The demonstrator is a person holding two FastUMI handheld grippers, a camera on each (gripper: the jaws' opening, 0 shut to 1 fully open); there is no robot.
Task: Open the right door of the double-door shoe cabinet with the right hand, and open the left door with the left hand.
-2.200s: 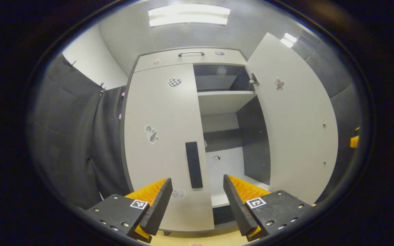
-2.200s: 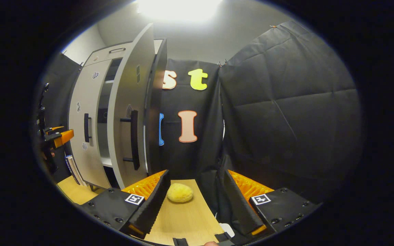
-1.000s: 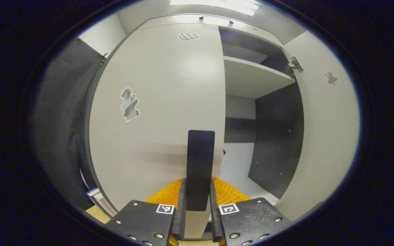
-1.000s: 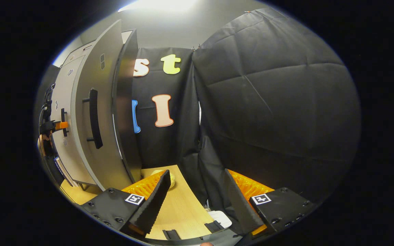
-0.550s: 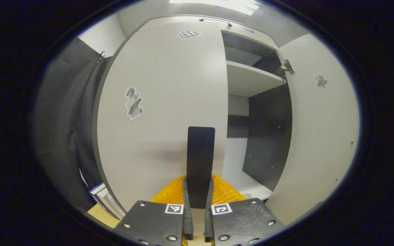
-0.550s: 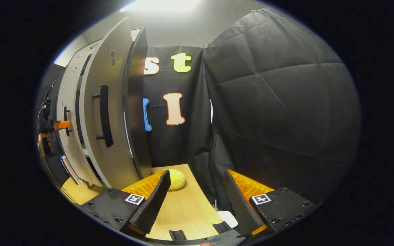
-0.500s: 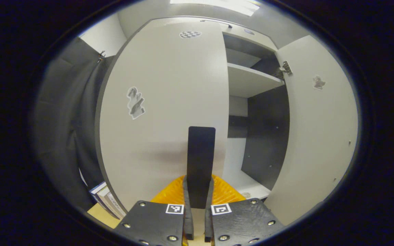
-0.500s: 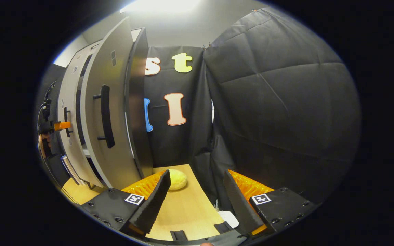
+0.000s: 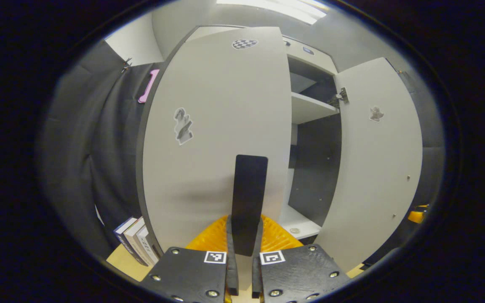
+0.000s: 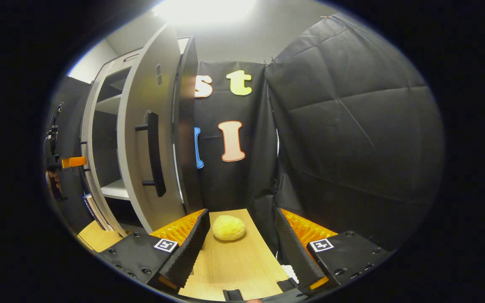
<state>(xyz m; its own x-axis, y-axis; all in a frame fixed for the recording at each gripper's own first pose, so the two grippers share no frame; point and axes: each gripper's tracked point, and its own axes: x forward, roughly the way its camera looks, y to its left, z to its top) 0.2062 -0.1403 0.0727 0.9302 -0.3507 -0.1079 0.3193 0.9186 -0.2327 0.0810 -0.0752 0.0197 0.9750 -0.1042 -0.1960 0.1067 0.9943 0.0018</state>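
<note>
Swung farther out than half a second ago, the left door [image 9: 217, 126] now uncovers books [image 9: 135, 244] beside the cabinet. Its black handle [image 9: 249, 202] sits clamped in the left gripper [image 9: 242, 252]. Beyond the open right door [image 10: 141, 139], the right gripper [image 10: 240, 248] hangs spread, empty, above the tabletop [image 10: 234, 265].

The pale grey left door [image 9: 217, 139] stands partly swung out, its black vertical handle [image 9: 249, 202] near the free edge. The right door [image 9: 375, 168] stands wide open, its black bar handle [image 10: 153, 153] on the outer face. Between them the shoe cabinet [image 9: 314, 168] shows a dark interior with white shelves.
</note>
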